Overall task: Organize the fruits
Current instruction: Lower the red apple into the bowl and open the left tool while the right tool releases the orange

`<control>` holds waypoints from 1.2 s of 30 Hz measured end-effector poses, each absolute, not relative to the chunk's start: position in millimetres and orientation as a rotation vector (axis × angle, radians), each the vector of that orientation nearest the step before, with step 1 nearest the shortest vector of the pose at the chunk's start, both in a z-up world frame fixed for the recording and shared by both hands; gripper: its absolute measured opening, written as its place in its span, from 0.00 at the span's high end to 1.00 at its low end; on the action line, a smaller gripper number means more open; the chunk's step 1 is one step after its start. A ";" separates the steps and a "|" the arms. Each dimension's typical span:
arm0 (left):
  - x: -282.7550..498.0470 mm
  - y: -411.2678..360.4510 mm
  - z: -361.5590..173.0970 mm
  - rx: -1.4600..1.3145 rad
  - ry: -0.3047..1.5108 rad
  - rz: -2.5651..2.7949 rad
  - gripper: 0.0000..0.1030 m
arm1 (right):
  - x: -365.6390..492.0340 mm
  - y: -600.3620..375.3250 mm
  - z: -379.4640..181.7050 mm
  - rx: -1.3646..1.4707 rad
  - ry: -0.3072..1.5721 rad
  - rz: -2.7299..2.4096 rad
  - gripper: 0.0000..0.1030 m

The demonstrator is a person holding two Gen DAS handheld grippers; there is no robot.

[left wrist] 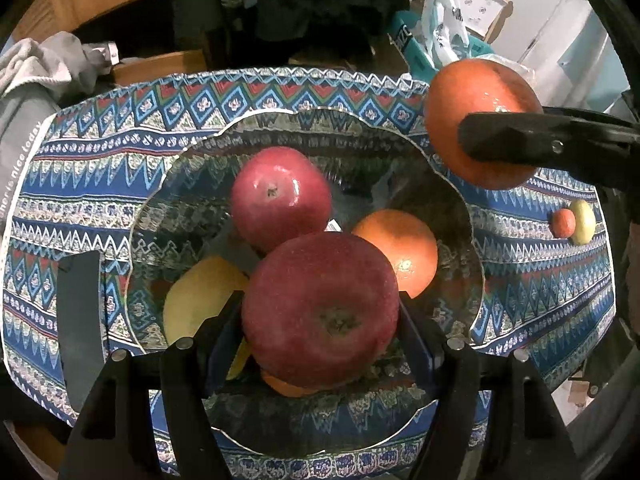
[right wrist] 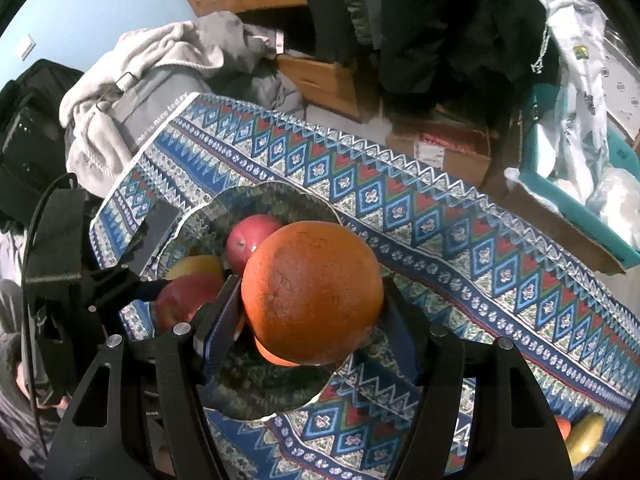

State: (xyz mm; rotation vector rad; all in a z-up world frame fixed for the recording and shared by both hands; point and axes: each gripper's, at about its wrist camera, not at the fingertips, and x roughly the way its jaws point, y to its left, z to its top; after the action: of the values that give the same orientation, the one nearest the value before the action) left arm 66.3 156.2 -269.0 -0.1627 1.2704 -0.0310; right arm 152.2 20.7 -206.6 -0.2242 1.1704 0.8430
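Red apple (left wrist: pixel 320 312) is sitting closest to the lens, clamped between the fingers of my left hand-held gripper (left wrist: pixel 320 316), and I'm holding it low over the glass bowl (left wrist: pixel 152 208). Can't tell if it's touching the fruit under it; an orange sliver is peeking out below.

My right hand-held gripper (right wrist: pixel 312 300) is gripping a big orange (right wrist: pixel 311 294), both fingers pressing its sides. In the left wrist view that orange is hanging above the bowl's right rim, not in yet.

Already sitting in the bowl: a second red apple (left wrist: pixel 280 196) at the back, another orange (left wrist: pixel 400 252) on the right, a yellow fruit (left wrist: pixel 200 300) on the left, likely a pear or lemon, partly hidden.

Still lying out on the desk (left wrist: pixel 520 256), well apart from the bowl near the right edge of the patterned cloth: a small orange fruit (left wrist: pixel 564 223) touching a yellow-green fruit (left wrist: pixel 583 222).

My read: I'm sitting past halfway. At least three fruits are lying in the bowl, two are being carried and need releasing, two are waiting for pickup. A dark flat object (left wrist: pixel 78 320), maybe a phone, is lying just left of the bowl, not part of the job.
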 end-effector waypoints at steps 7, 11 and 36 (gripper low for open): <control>68.0 154.2 -275.2 -0.174 1.284 -0.024 0.28 | 153.7 29.9 -218.4 -0.232 1.191 0.846 0.34; 68.1 157.7 -271.9 -0.185 1.278 -0.012 0.29 | 154.1 35.2 -224.3 -0.238 1.202 0.849 0.34; 56.9 181.1 -254.8 -0.267 1.235 0.023 0.27 | 156.4 55.7 -244.8 -0.260 1.237 0.862 0.34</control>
State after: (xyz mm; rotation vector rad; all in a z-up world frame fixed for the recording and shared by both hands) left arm 56.9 181.1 -254.8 -0.2671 1.2348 0.0234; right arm 156.4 55.7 -244.8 -0.2596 1.2366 0.8622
